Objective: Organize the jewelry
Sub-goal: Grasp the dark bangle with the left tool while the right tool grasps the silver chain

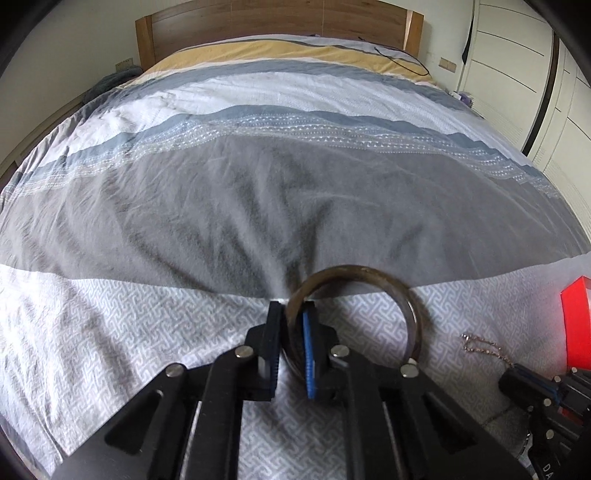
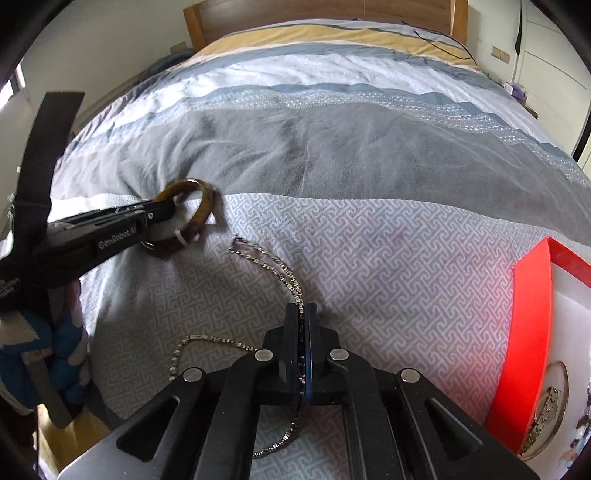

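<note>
A dark amber bangle [image 1: 413, 321] stands on edge on the patterned bedspread, and my left gripper [image 1: 293, 308] is shut on its left rim. The right wrist view shows the same bangle [image 2: 205, 206] held by that left gripper [image 2: 168, 210] from the left. A thin silver chain [image 2: 273, 260] lies in loops on the spread, with my right gripper [image 2: 302, 310] shut on it near its middle. Both ends of the chain trail out on either side. In the left wrist view the chain [image 1: 484, 349] leads to the right gripper [image 1: 517, 376] at the lower right.
An open red jewelry box [image 2: 524, 332] with a white lining sits at the right, and a clear bangle [image 2: 550, 402] and beads lie inside it. The bed's striped duvet [image 1: 280, 177] stretches to a wooden headboard [image 1: 258, 22]. A blue-and-white sleeve [image 2: 33, 343] is at the left edge.
</note>
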`<state>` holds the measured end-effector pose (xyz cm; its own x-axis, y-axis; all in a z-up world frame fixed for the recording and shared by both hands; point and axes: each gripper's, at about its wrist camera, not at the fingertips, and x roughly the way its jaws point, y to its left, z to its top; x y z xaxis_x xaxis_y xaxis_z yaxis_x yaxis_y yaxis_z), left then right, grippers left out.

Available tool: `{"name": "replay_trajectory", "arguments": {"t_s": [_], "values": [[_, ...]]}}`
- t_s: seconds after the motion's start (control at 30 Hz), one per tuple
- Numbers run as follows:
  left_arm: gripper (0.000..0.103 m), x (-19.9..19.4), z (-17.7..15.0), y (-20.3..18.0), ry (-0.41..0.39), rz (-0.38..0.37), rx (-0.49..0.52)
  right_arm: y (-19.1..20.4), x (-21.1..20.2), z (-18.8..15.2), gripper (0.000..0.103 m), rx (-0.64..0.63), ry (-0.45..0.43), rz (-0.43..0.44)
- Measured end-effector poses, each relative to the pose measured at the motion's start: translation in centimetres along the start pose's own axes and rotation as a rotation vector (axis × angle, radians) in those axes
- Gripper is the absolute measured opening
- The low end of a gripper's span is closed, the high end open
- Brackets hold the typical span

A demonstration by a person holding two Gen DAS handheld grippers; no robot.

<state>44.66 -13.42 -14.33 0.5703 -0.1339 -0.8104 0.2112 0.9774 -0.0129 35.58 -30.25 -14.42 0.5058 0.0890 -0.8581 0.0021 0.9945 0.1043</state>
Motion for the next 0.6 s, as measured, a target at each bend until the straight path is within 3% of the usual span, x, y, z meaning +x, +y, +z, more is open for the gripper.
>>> {"name": "replay_trajectory", "arguments": {"t_s": [0.6], "values": [[0.008,-8.7,-1.8,0.0,-0.115,0.061,0.019,2.3,-6.6,-0.5,0.003,-0.051,-0.087,-0.002]]}}
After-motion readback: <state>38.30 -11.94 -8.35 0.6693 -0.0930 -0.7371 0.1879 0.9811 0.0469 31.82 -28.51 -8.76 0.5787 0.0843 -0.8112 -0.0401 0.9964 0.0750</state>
